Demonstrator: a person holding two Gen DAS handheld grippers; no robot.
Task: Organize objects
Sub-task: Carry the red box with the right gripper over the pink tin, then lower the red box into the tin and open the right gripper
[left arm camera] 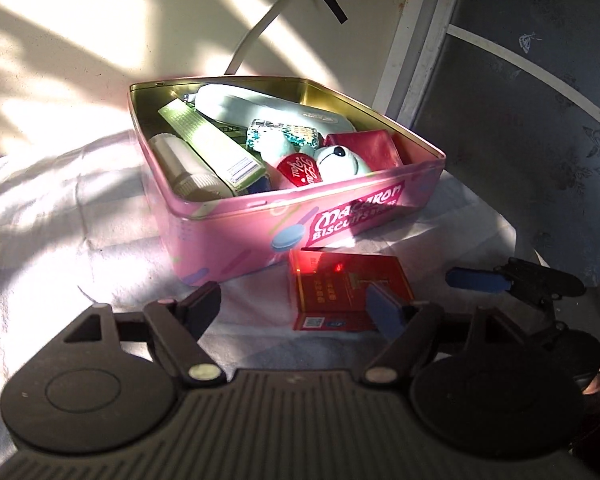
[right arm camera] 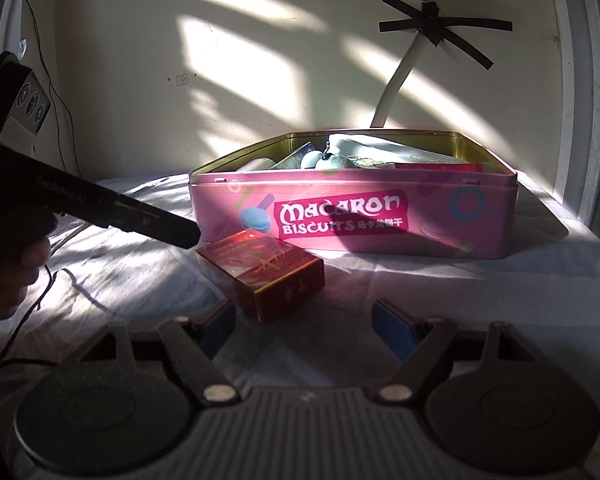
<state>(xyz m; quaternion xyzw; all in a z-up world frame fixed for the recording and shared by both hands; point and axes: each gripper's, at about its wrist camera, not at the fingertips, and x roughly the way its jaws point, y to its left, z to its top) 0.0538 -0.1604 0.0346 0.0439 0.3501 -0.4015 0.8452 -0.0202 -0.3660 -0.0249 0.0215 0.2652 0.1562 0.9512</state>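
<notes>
An open pink biscuit tin (left arm camera: 236,236) (right arm camera: 480,232) stands on a white cloth. It holds a white teddy bear (left arm camera: 336,162), a long green box (left arm camera: 212,142), a pale cylinder (left arm camera: 180,168), a red pouch (left arm camera: 364,148) and a pale case (left arm camera: 256,106). A red box (left arm camera: 340,284) (right arm camera: 268,272) lies on the cloth just in front of the tin. My left gripper (left arm camera: 292,308) is open; its right pad overlaps the box's near corner. My right gripper (right arm camera: 308,330) is open too, and the box lies just beyond its left finger, untouched.
A wall with a taped white cable (left arm camera: 256,28) (right arm camera: 396,84) rises close behind the tin. A dark patterned panel (left arm camera: 520,140) stands at the right. The other tool's black finger (right arm camera: 168,230) reaches toward the box from the left, with a hand (right arm camera: 8,280) behind it. Bare cloth (left arm camera: 60,220) lies left of the tin.
</notes>
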